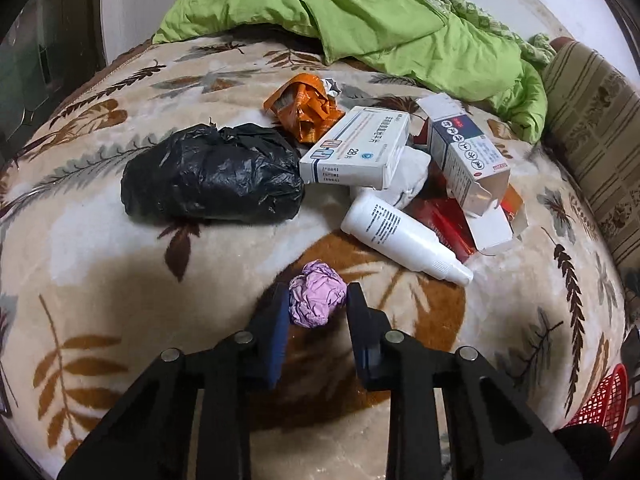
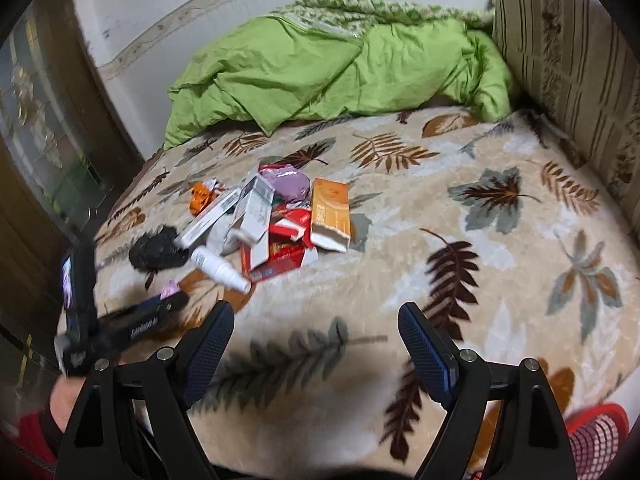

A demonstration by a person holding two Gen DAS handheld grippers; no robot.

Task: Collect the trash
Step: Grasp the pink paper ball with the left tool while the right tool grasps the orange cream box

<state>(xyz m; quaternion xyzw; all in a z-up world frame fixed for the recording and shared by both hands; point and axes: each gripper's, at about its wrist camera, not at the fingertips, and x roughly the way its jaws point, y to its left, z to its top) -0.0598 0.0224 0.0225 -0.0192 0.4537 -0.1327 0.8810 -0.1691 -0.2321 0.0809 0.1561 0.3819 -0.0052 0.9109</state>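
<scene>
Fingers of left gripper (image 1: 318, 300) clamped on pink paper ball (image 1: 317, 300), right gripper (image 2: 316, 312) spread wide over bare blanket (image 2: 460, 216). Beyond: white bottle (image 1: 400, 236), black bag (image 1: 212, 178), boxes (image 1: 356, 150). Farther: green quilt (image 2: 320, 68). Red basket (image 2: 596, 436) at bed's near edge.

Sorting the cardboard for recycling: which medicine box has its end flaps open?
The navy-and-white box, tilted against the red packs; the white box beside it is closed.

Crumpled pink paper ball (image 1: 317, 294) lies on the leaf-patterned blanket (image 1: 100, 264).
</scene>
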